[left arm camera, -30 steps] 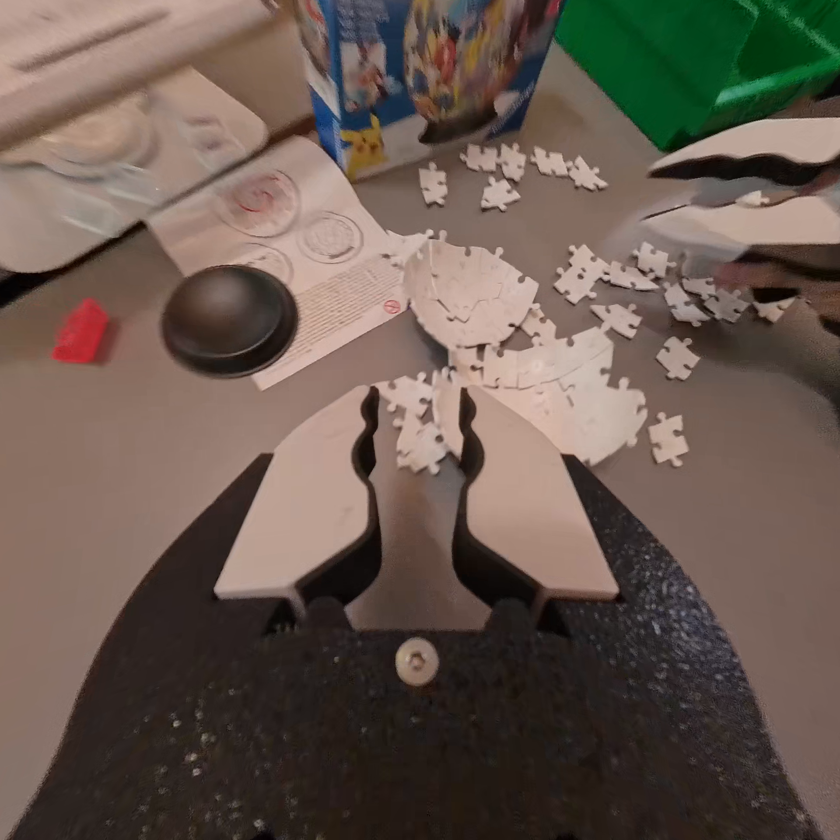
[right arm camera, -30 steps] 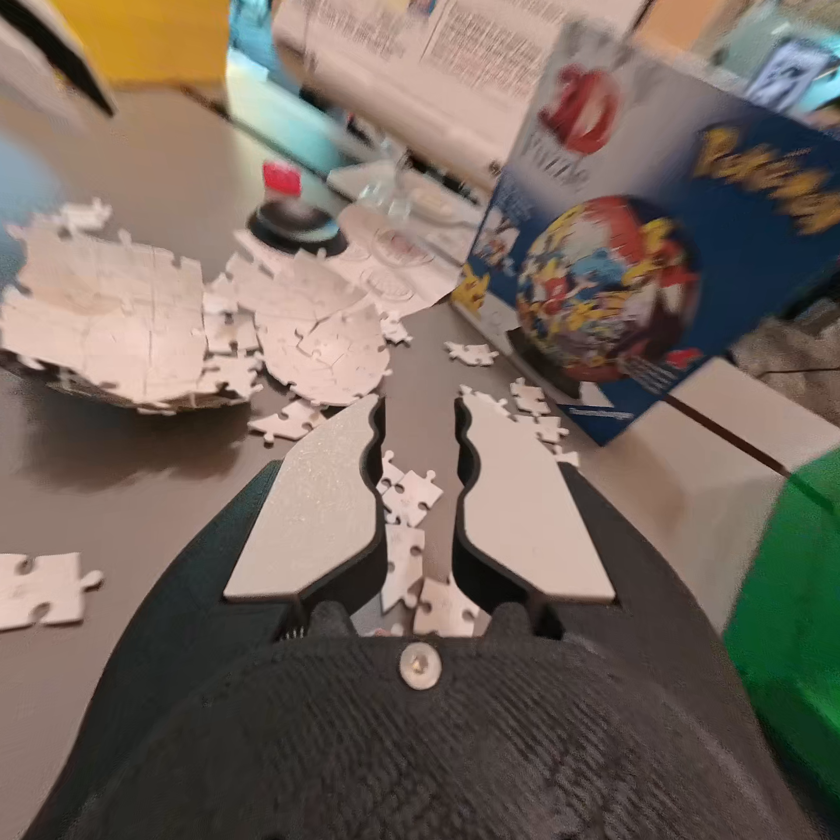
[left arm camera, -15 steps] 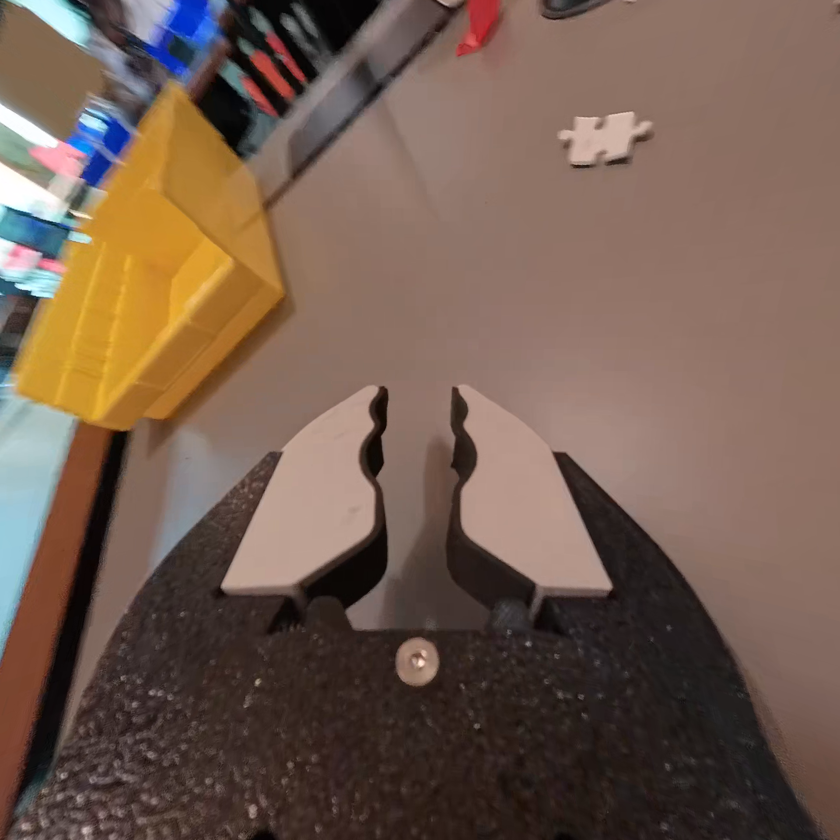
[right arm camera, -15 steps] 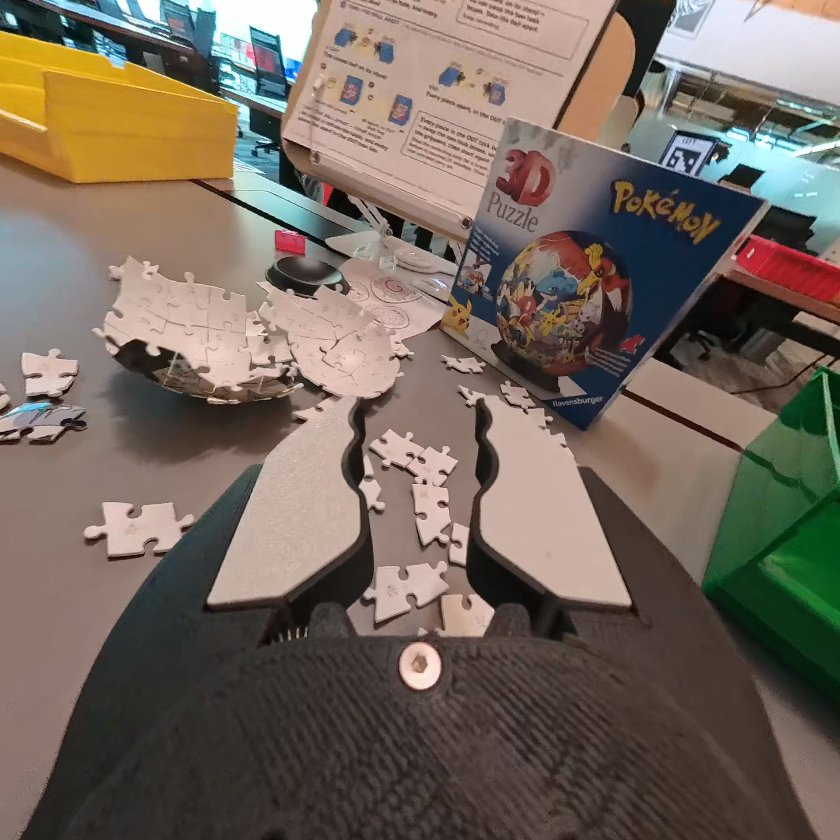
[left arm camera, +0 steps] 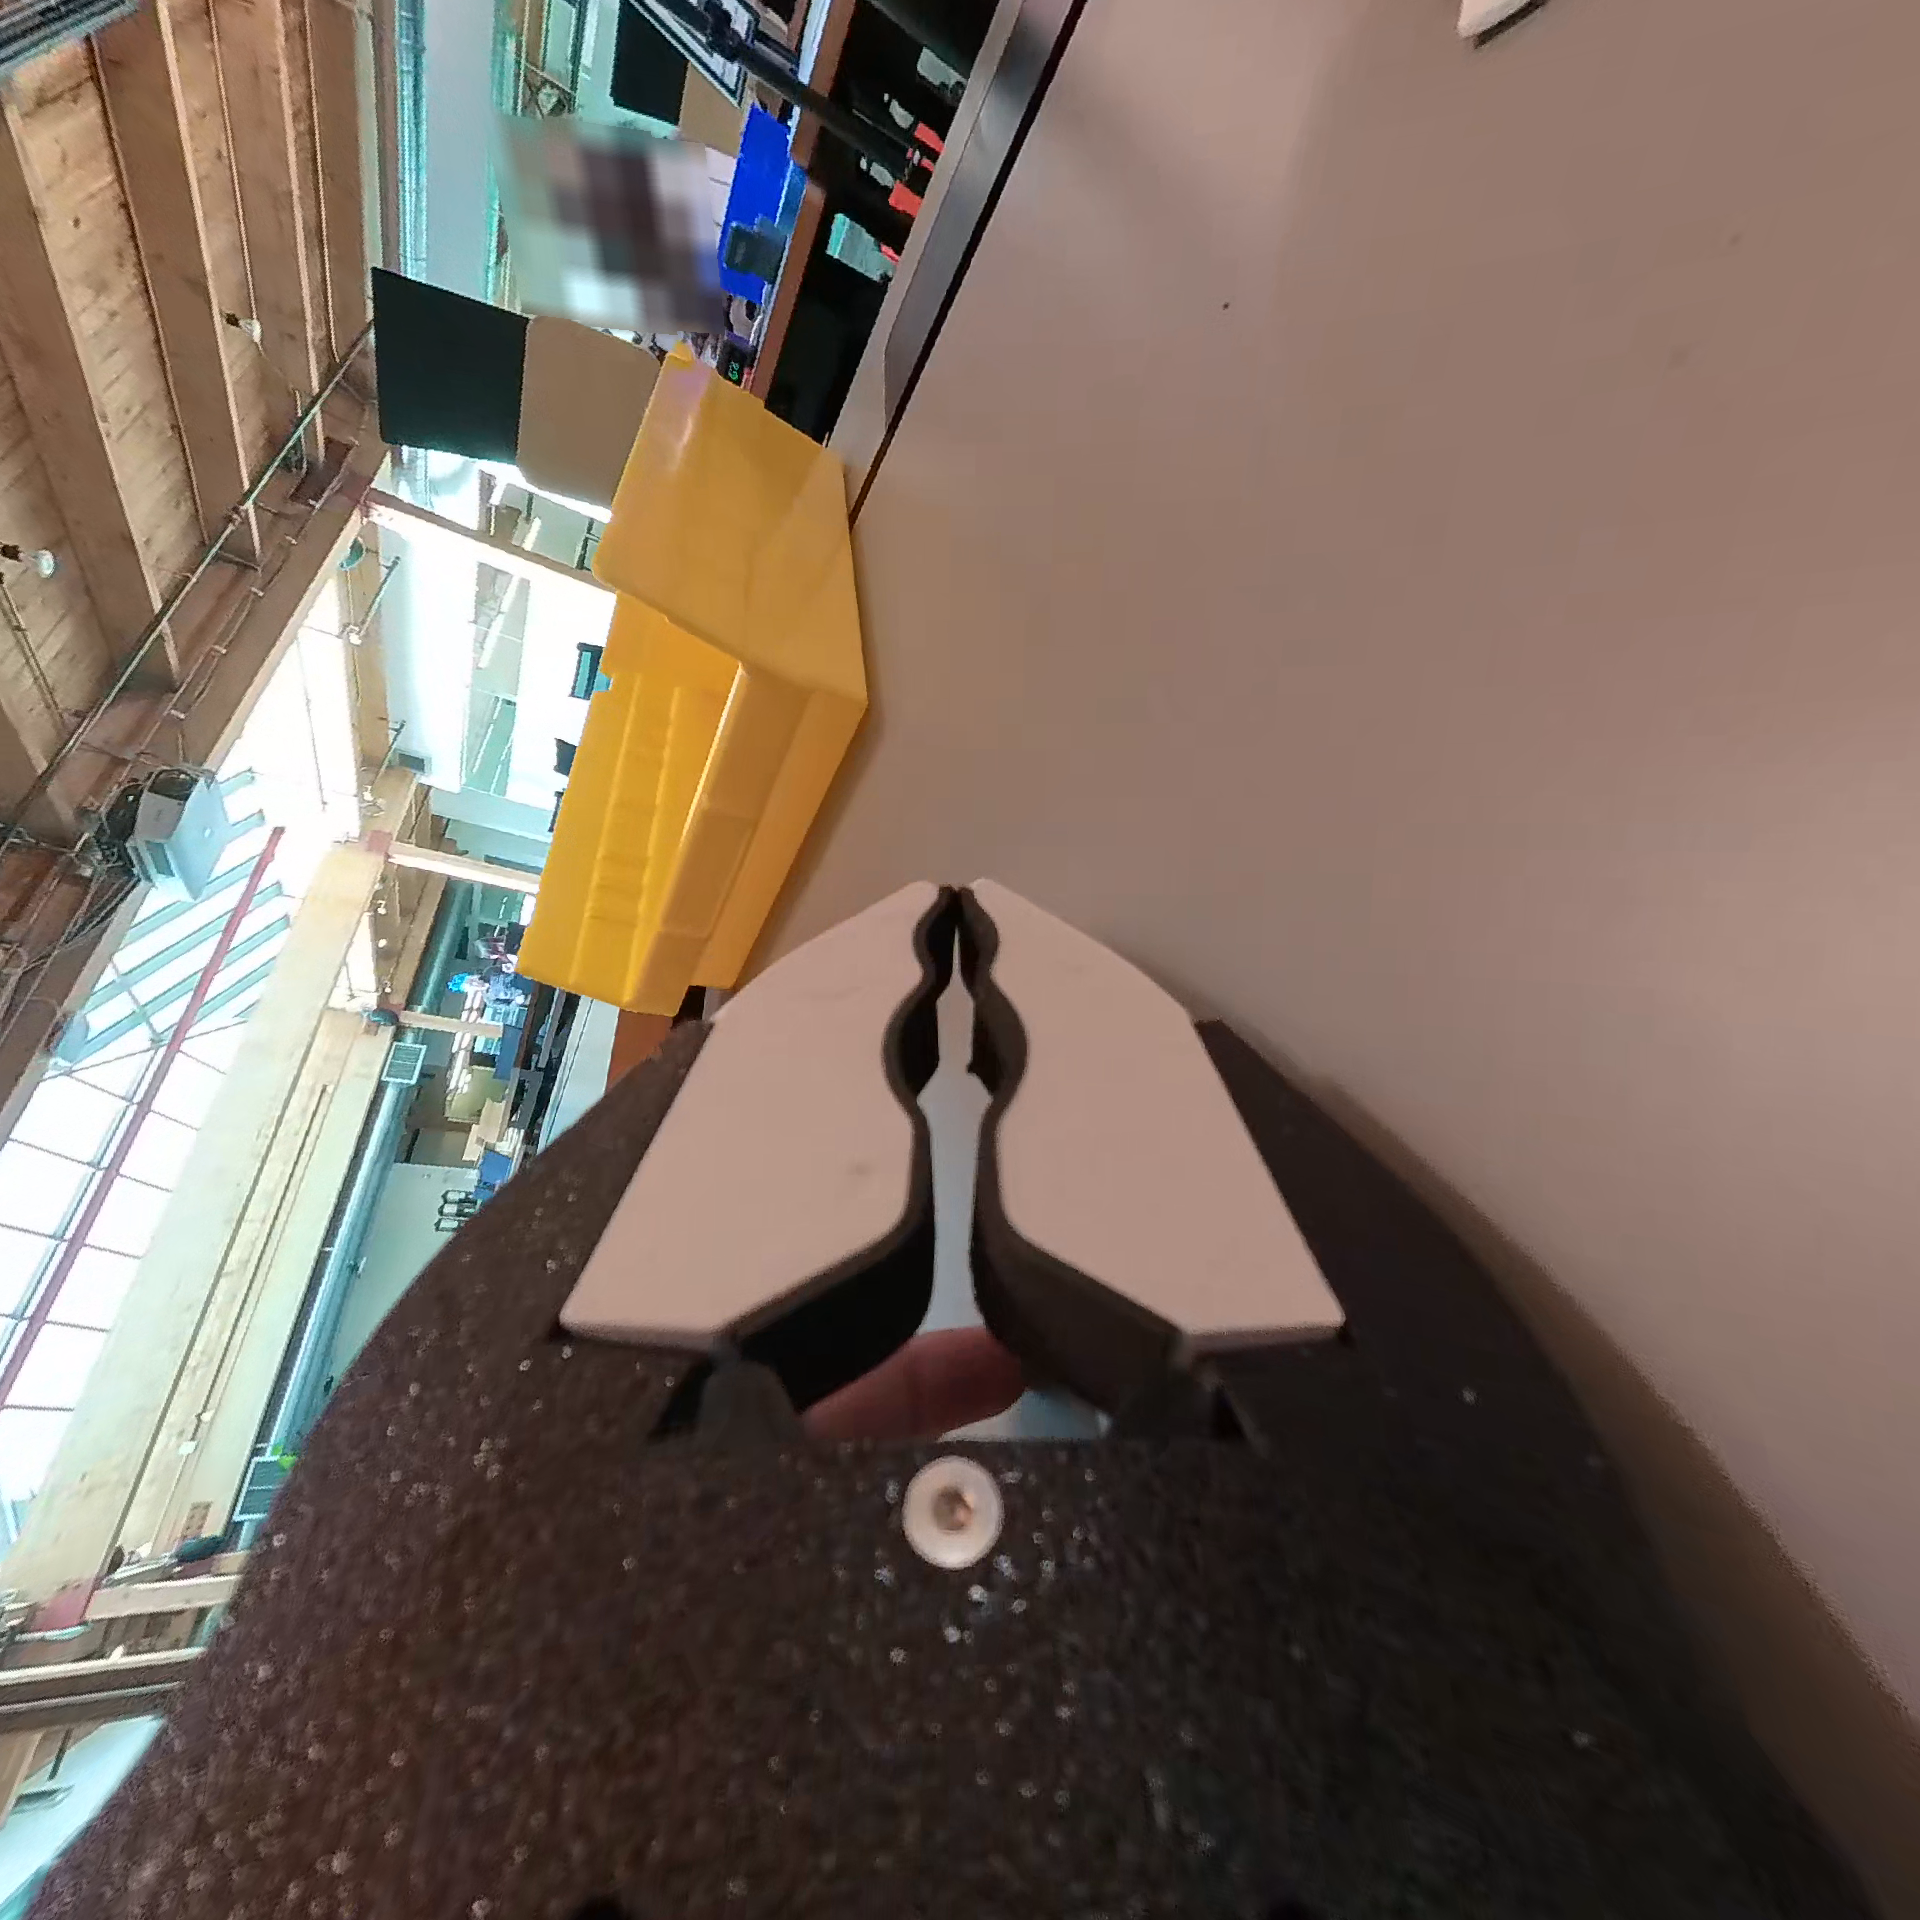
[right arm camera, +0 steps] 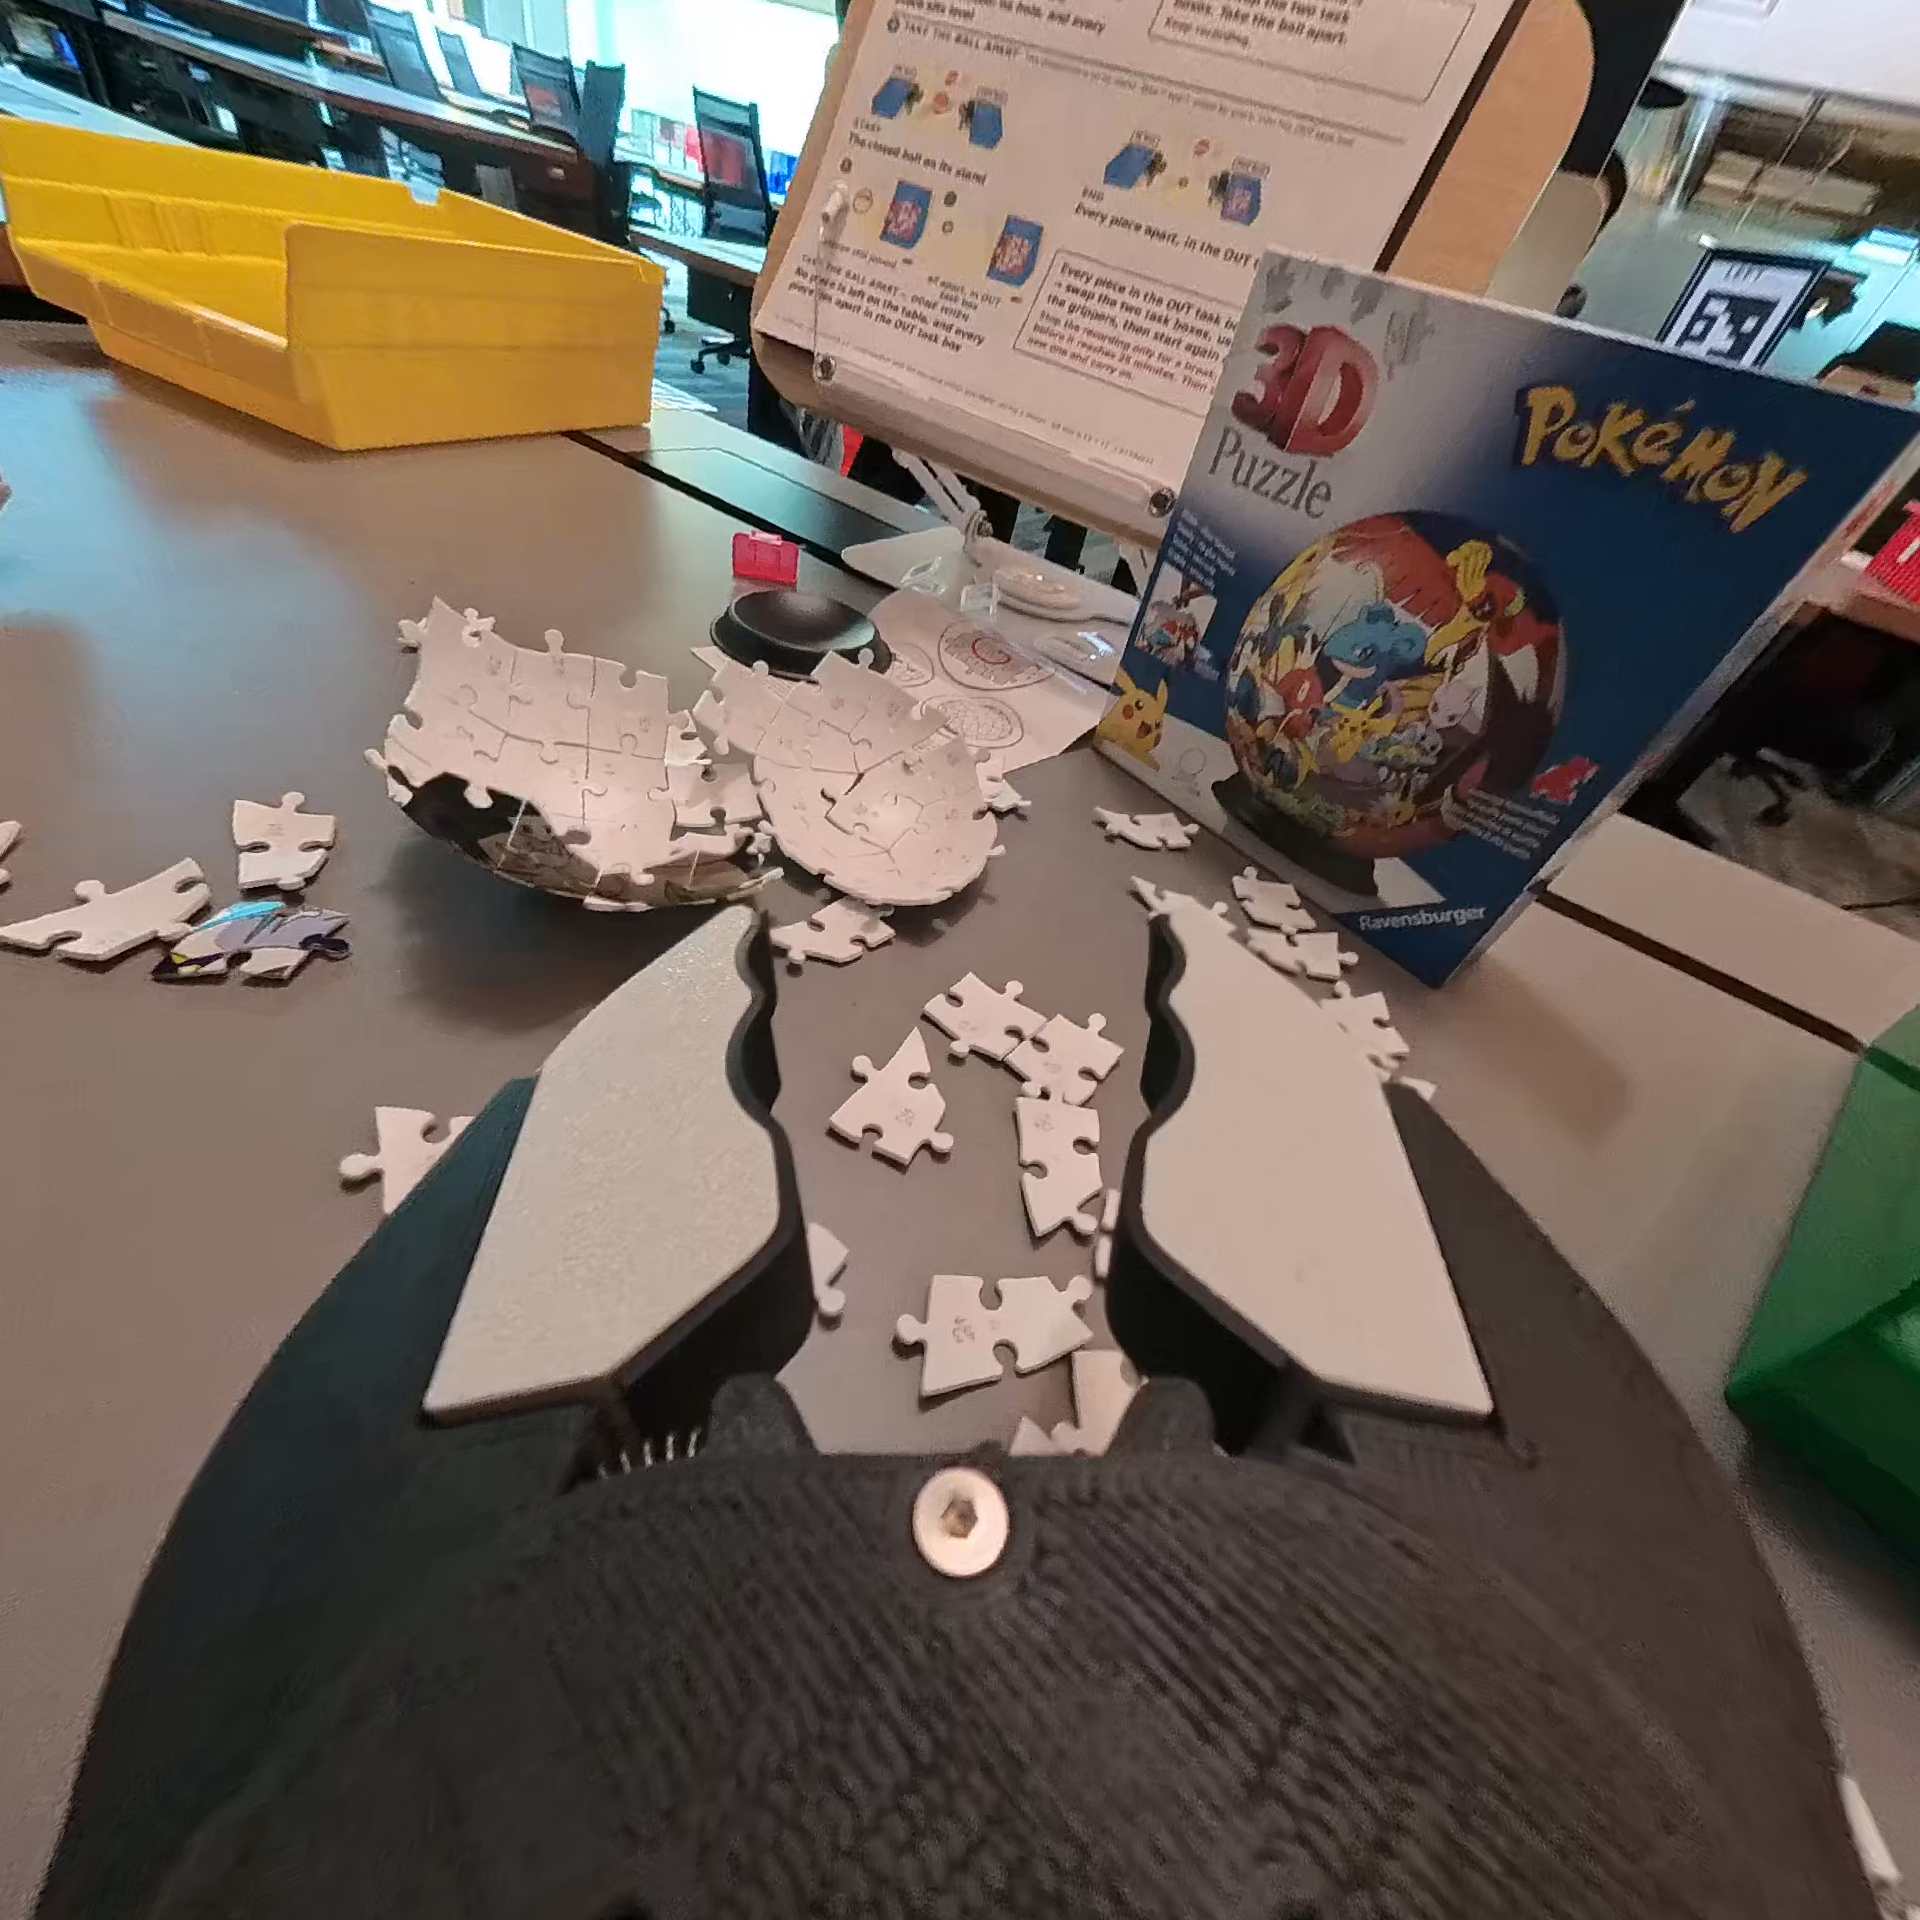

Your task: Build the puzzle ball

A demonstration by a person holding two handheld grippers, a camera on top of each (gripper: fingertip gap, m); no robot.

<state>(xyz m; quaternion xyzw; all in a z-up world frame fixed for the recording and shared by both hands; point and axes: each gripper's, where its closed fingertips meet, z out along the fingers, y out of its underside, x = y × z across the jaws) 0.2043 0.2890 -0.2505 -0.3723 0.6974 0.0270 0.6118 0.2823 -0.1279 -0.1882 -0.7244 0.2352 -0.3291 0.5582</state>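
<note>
In the right wrist view, two curved shell sections of the puzzle ball [right arm camera: 540, 769] [right arm camera: 862, 790] lie white side up on the grey table [right arm camera: 260, 582]. Several loose white pieces [right arm camera: 977, 1060] lie in front of them. My right gripper [right arm camera: 954, 925] is open wide above these loose pieces and holds nothing. The black ball stand [right arm camera: 795, 629] sits behind the shells. In the left wrist view, my left gripper [left arm camera: 956, 896] is shut with its fingertips touching and nothing between them. It is rolled sideways over bare table [left arm camera: 1455, 727], away from the puzzle.
The puzzle box [right arm camera: 1507, 644] stands at the right, a green bin [right arm camera: 1849, 1299] at the far right. A yellow bin [right arm camera: 332, 301] sits at the back left and also shows in the left wrist view [left arm camera: 717, 727]. An instruction board [right arm camera: 1091, 208], a leaflet [right arm camera: 977, 675] and a small red block [right arm camera: 766, 553] are behind. The tips of one gripper are about 45 cm away from the tips of the other. The right tips stand about 15 cm off the puzzle ball [right arm camera: 862, 790].
My left gripper swung away from the puzzle pieces, rolled sideways and its pads came together on air. My right gripper opened wider over the loose pieces.
</note>
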